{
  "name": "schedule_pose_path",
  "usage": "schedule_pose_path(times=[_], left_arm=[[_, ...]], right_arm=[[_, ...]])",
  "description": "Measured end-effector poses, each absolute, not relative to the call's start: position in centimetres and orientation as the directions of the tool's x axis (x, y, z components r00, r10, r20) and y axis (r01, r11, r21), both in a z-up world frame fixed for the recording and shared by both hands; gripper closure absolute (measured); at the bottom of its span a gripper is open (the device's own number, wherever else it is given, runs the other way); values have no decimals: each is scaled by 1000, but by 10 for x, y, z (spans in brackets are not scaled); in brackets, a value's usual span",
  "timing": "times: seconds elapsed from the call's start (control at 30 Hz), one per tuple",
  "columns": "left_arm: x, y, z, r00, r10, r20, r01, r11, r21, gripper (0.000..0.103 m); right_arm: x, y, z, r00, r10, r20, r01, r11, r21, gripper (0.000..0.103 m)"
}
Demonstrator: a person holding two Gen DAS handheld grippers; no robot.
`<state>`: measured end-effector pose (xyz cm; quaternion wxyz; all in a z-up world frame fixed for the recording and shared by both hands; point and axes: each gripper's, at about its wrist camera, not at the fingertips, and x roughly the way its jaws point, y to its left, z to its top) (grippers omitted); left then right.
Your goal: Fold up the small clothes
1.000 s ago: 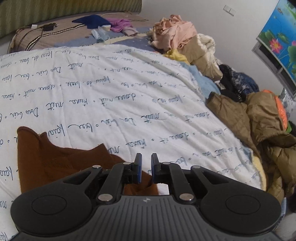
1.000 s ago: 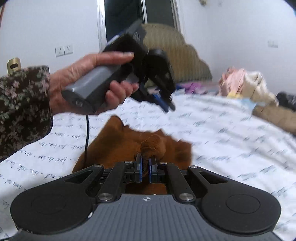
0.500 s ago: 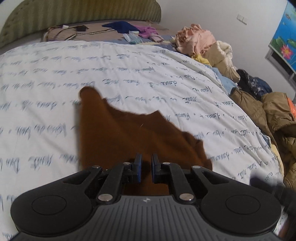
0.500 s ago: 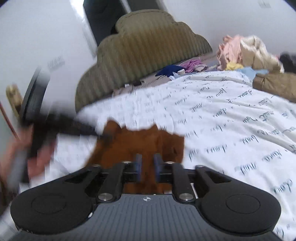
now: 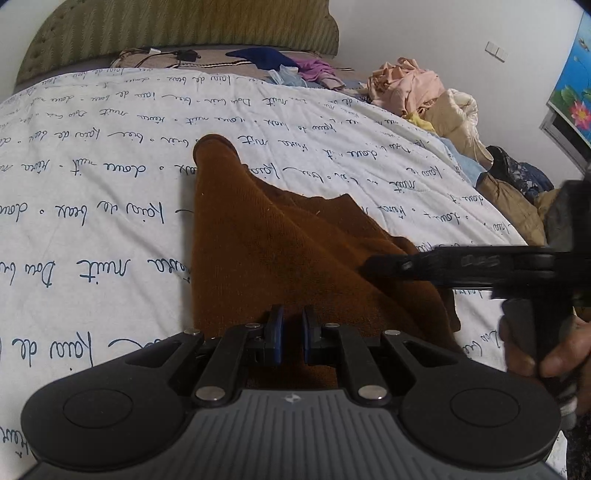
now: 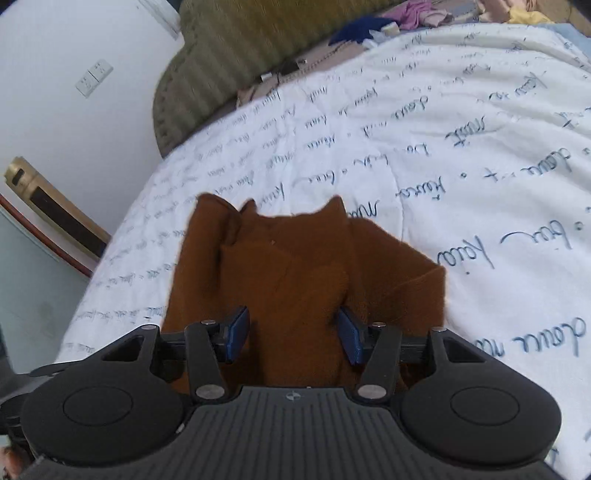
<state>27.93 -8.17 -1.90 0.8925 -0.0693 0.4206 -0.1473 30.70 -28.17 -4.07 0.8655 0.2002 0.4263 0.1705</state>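
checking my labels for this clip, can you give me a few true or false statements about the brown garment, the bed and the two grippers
1. The brown garment lies on a white quilt printed with handwriting. True.
2. The right gripper is clamped shut on the garment. False: its jaws are opening, with brown cloth between them.
3. The left gripper has its jaws nearly together. True: only a narrow gap shows.
4. The pile of clothes sits on top of the brown garment. False: it is heaped at the far edge of the bed, apart from it.
5. The headboard is bright red. False: it is olive green and ribbed.
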Motion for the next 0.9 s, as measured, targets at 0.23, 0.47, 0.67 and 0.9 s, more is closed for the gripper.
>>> schedule_pose_path(times=[0.23, 0.47, 0.67, 0.9], left_arm=[[286, -89, -22, 597, -292, -747, 197, 956, -216, 92], [288, -103, -21, 608, -256, -752, 196, 966, -171, 89], [288, -92, -18, 588, -275, -761, 190, 961, -201, 89], [274, -48, 2, 655, -188, -732, 146, 982, -121, 72]], right_arm=[[287, -267, -22, 666, 389, -637, -145, 904, 401, 93], [262, -259, -18, 730, 223, -646, -110, 971, 211, 94], [284, -279, -47, 657, 288, -696, -34, 934, 355, 89], [241, -338, -19, 687, 397, -608, -18, 846, 533, 27]])
